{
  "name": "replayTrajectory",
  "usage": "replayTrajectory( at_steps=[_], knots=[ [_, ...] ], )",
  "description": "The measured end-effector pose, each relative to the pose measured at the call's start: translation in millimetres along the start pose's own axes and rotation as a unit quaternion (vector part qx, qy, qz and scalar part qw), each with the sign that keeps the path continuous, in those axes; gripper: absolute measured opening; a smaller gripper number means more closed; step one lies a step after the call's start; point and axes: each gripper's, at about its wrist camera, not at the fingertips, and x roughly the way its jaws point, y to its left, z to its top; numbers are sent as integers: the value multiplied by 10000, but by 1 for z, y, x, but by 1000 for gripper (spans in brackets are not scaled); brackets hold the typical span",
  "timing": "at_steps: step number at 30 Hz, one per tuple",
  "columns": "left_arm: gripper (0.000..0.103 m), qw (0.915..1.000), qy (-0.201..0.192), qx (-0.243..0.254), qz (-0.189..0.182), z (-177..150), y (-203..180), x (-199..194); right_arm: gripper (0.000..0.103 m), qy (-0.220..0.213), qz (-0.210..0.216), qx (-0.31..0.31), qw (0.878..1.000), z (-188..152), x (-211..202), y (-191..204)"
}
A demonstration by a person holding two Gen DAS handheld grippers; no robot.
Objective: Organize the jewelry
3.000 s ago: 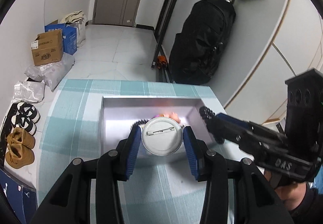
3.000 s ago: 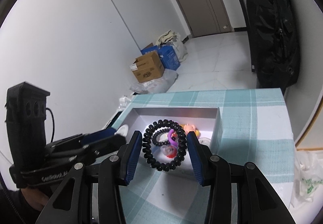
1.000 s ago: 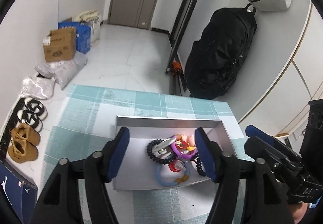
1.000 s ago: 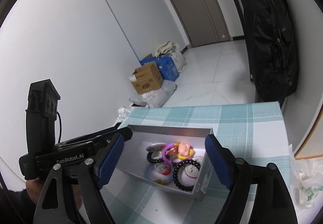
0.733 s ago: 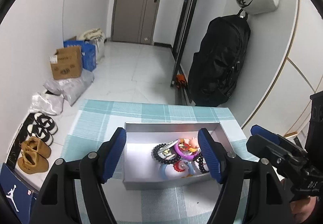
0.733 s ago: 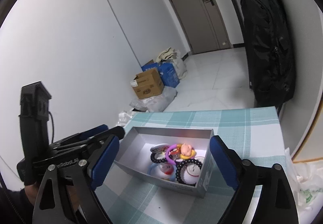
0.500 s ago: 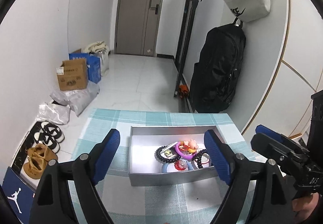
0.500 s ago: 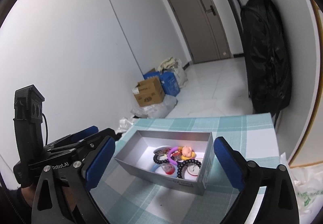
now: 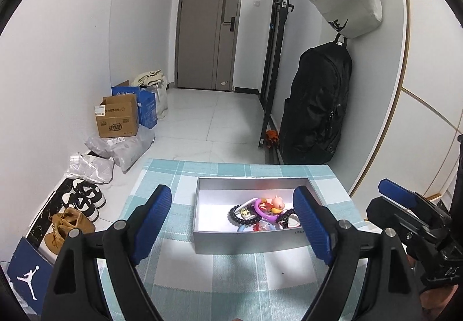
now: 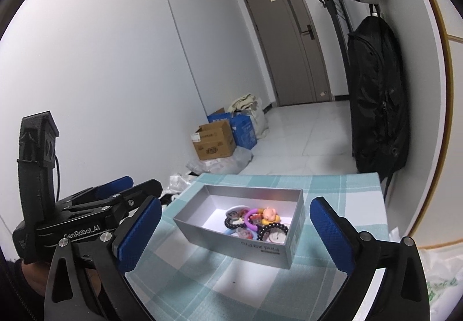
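Note:
A grey open box point(image 9: 249, 243) stands on the teal checked tablecloth point(image 9: 231, 277). Inside it lie a black bead bracelet point(image 9: 235, 217), a purple ring point(image 9: 260, 209) and a pink pig charm point(image 9: 275, 201) among other pieces. My left gripper point(image 9: 231, 196) is open, short of the box, with nothing between its blue pads. The right wrist view shows the same box point(image 10: 231, 243) with the pig charm point(image 10: 269, 212) and a bead bracelet point(image 10: 273, 227). My right gripper point(image 10: 235, 205) is opening, its jaws wide and empty, back from the box.
A black backpack point(image 9: 315, 107) and a white bag point(image 9: 347, 0) hang on the right wall. Cardboard boxes point(image 9: 117, 118), grey parcels and shoes point(image 9: 84, 199) lie on the floor to the left. A plastic bag point(image 10: 434, 286) sits off the table's right edge.
The left gripper let go of a round badge and the right of a black bracelet; both now lie in the box. Both grippers have opened wide, pulled back and risen.

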Motion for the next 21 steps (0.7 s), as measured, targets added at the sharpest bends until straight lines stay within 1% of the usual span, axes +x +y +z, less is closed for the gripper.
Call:
replayTrajectory(
  at_steps=[5,14,21],
  knots=[
    [83,10000,-23,-5,62,-1,1,-2,103,-73,-85,-49,9999,-2,-5,1],
    [83,9998,-74,17,203,-3,-2,-4,103,-32,-137,-89,9999,-4,-7,4],
    [83,9998,-73,-1,160,-3,-1,-4,103,-11,-171,-52,9998,-4,-6,1]
  ],
)
